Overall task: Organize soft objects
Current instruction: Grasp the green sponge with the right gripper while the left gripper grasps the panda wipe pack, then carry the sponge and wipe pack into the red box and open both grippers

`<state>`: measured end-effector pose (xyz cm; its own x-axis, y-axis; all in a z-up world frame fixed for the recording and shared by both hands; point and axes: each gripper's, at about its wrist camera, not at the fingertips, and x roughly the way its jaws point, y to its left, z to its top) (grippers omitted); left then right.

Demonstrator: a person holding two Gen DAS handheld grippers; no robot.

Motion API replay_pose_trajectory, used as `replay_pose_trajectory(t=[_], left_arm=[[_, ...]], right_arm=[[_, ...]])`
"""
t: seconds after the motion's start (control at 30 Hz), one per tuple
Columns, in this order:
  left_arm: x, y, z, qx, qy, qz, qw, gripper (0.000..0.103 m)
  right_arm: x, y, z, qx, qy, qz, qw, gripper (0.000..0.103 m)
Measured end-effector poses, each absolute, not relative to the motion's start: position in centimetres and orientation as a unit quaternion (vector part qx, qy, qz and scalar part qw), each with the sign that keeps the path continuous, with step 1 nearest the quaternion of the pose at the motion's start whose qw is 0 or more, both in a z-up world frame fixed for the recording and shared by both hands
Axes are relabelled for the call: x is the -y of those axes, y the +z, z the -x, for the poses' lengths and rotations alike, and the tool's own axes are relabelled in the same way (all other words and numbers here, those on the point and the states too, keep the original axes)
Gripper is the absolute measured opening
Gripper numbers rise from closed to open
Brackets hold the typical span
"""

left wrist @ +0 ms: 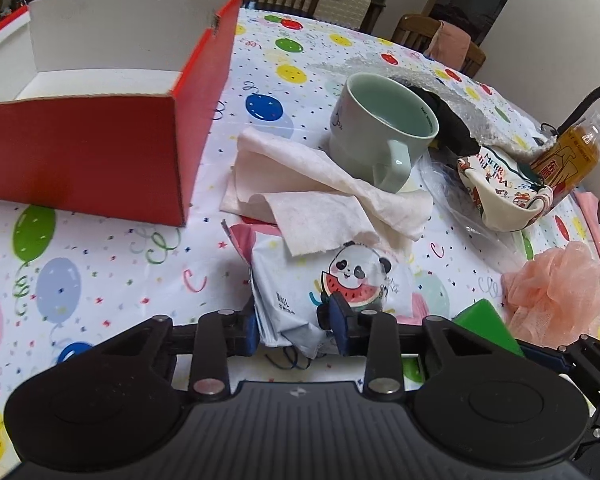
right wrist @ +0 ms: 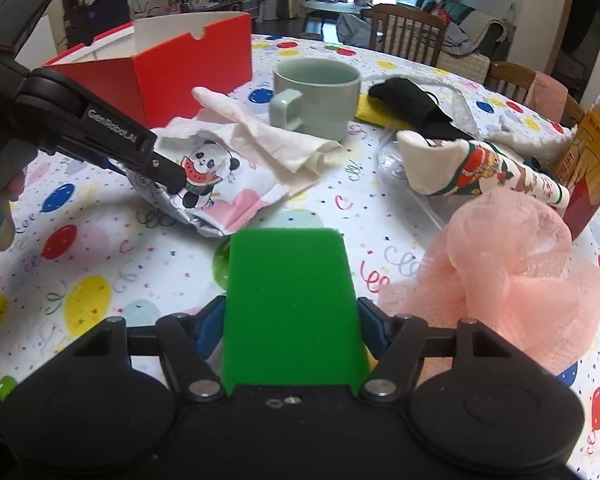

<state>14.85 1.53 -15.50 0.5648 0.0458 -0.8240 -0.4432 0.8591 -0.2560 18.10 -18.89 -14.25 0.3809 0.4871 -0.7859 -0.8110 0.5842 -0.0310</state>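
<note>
The panda-print tissue pack (left wrist: 332,288) is lying on the balloon-patterned tablecloth (left wrist: 100,264), just in front of a crumpled white cloth (left wrist: 320,196) whose edge is draping over its far end. The left gripper (left wrist: 296,326) is pinching the pack's near end, its blue pads (left wrist: 342,322) pressing into the crinkled wrapper from both sides. The right gripper (right wrist: 292,328) is holding a green sponge (right wrist: 290,304) between its jaws, spread wide around the block, with the sponge standing up toward the camera. A pink mesh pouf (right wrist: 512,280) is sitting just to the right of the sponge. Behind the cloth, a pale green mug (left wrist: 380,128) is standing upright, and an open red box (left wrist: 112,120) is resting at the left.
</note>
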Motion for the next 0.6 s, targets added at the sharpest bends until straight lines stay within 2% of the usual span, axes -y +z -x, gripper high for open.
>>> replay_pose_trajectory(t=[0.07, 0.6], left_arm=[[-1.7, -14.9, -14.1, -0.442, 0.146, 0.224, 0.856, 0.028], [-3.1, -10.7, -9.3, -0.431, 0.154, 0.216, 0.862, 0.018]], right_arm=[[19.0, -13.7, -17.7, -0.383, 0.415, 0.209, 0.799, 0.067], [18.7, -7.7, -17.1, -0.347, 0.474, 0.176, 0.79, 0.065]])
